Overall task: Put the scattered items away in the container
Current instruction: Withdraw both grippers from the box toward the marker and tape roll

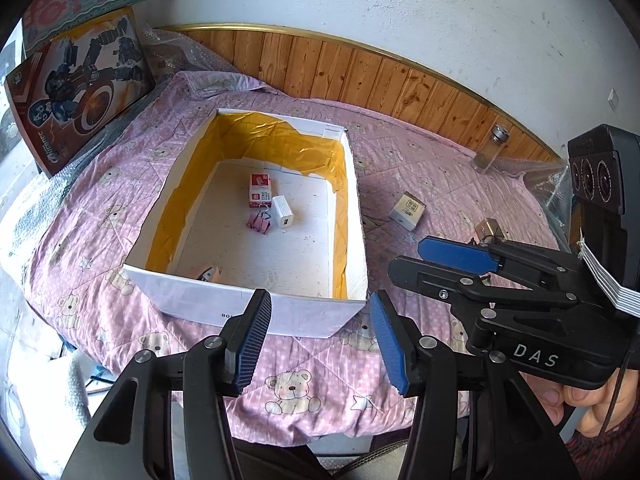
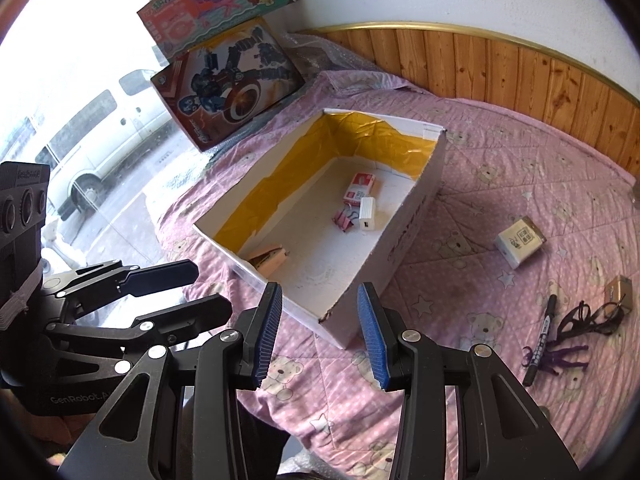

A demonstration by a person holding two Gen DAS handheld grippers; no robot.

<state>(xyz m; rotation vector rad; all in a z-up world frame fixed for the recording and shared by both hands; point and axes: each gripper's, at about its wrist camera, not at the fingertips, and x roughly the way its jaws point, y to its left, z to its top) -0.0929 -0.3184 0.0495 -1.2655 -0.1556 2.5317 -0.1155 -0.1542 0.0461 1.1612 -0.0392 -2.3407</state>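
Note:
A white cardboard box [image 1: 248, 300] [image 2: 404, 248] with yellow lining sits on the pink bear-print quilt. Inside lie a red-and-white packet [image 1: 261, 188], a white charger [image 1: 282, 211], a pink binder clip [image 1: 260, 222] and a peach item [image 2: 270, 258]. On the quilt to its right lie a small white carton [image 2: 520, 242], a gold block [image 2: 619, 294], a black marker [image 2: 542, 344] and dark looped cords [image 2: 588, 318]. My left gripper [image 1: 320, 344] hovers open and empty before the box's near wall. My right gripper [image 2: 320, 336] is open and empty at the box's near corner.
A glass jar [image 1: 490, 148] stands by the wood panelling at the back right. Two toy boxes [image 2: 228, 80] lean at the back left beside a window. The quilt's front edge drops off just below both grippers. A hand [image 1: 576, 396] holds the right gripper.

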